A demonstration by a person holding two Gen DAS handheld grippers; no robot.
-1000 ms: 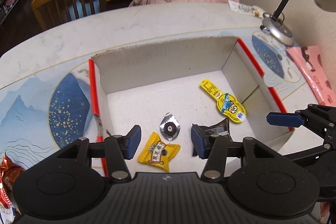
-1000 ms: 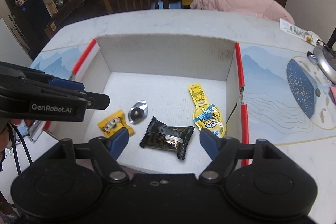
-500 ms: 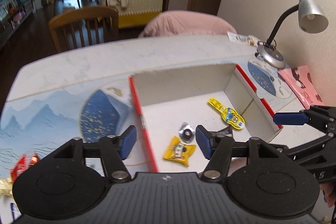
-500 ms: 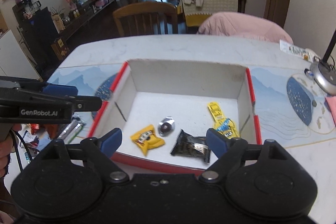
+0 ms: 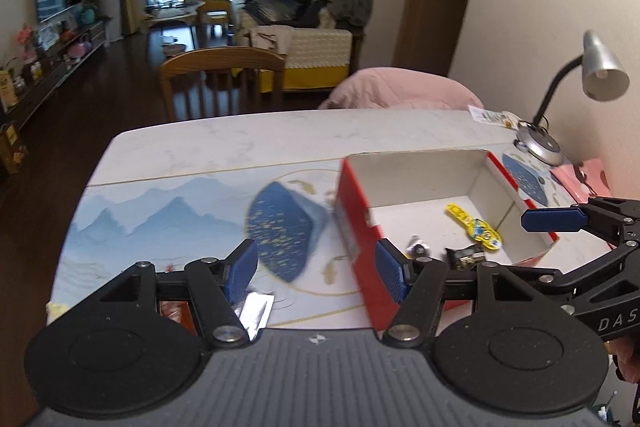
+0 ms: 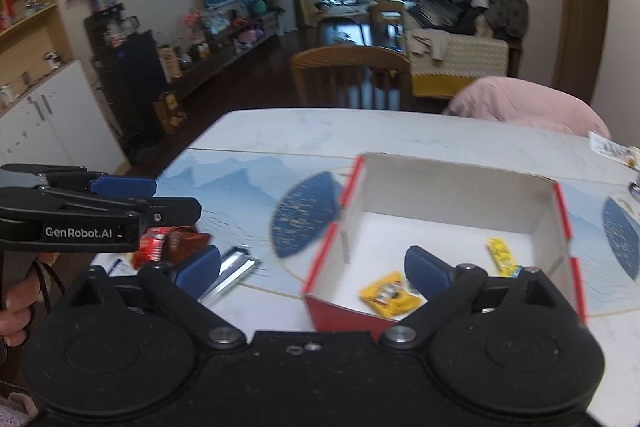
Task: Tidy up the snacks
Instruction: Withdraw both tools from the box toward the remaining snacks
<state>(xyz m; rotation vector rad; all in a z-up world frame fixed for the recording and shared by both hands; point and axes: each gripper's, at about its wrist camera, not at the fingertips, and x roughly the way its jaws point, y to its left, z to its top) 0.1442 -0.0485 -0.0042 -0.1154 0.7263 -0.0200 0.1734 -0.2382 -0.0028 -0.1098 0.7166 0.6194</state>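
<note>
Roughly by size, biggest first:
Table (image 5: 224,147): pale marble top, with a blue mountain-print mat (image 5: 160,219) across its near part.
Box (image 6: 452,187): open, white inside, red outside and along the rims; standing on the mat, right of centre in both wrist views.
Left gripper (image 5: 316,269): jaws just been opening, now well apart with nothing between the blue pads; hanging above the mat beside the box's left wall.
Right gripper (image 6: 316,267): jaws just been opening, now spread wide and empty; one pad over the mat, the other over the box's near left corner.
Red packets (image 6: 168,241): on the table left of the box, outside it, under the left gripper.
Silver wrapper (image 6: 230,275): flat on the mat just beside the red packets.
Yellow square snack (image 6: 386,293): inside the box, near its front wall.
Long yellow cartoon snack (image 5: 474,225): inside, toward the right wall.
Black snack (image 5: 464,255): inside, near the front.
Small silver sweet (image 5: 418,247): inside, just left of the black snack.
</note>
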